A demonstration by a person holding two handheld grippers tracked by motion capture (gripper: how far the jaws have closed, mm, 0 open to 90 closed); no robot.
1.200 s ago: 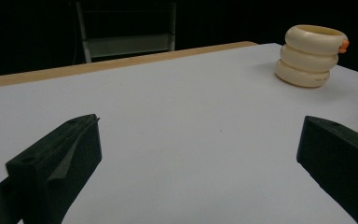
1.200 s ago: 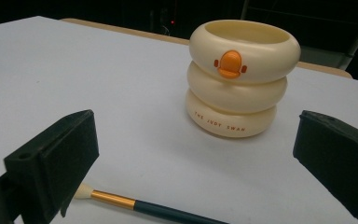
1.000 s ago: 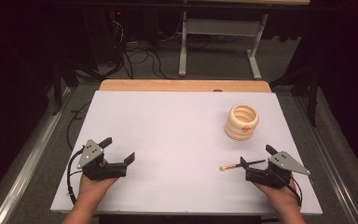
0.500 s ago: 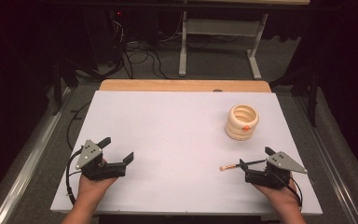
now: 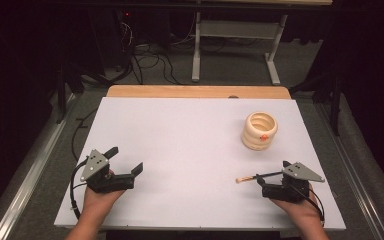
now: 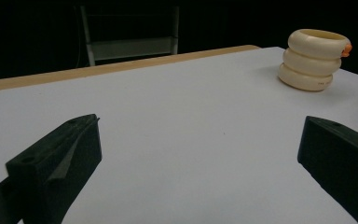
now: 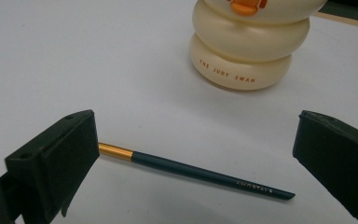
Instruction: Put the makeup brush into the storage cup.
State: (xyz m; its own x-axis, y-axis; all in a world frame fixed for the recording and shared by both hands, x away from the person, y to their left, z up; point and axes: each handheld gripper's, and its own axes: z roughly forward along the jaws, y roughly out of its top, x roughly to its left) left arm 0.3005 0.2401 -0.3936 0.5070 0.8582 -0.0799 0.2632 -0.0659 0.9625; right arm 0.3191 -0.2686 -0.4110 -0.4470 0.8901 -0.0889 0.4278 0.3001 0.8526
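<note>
While both hands rest at the near edge of the white surface (image 5: 190, 135), the left hand-held gripper (image 5: 127, 162) has its jaws spread wide with nothing between them. The right hand-held gripper (image 5: 262, 180) is likewise wide open, and a slim dark-green brush (image 7: 200, 171) with a gold ferrule lies flat on the surface between its jaws, untouched. A cream ringed holder (image 5: 259, 131) with an orange beak stands upright farther back on the right, apart from the brush.
</note>
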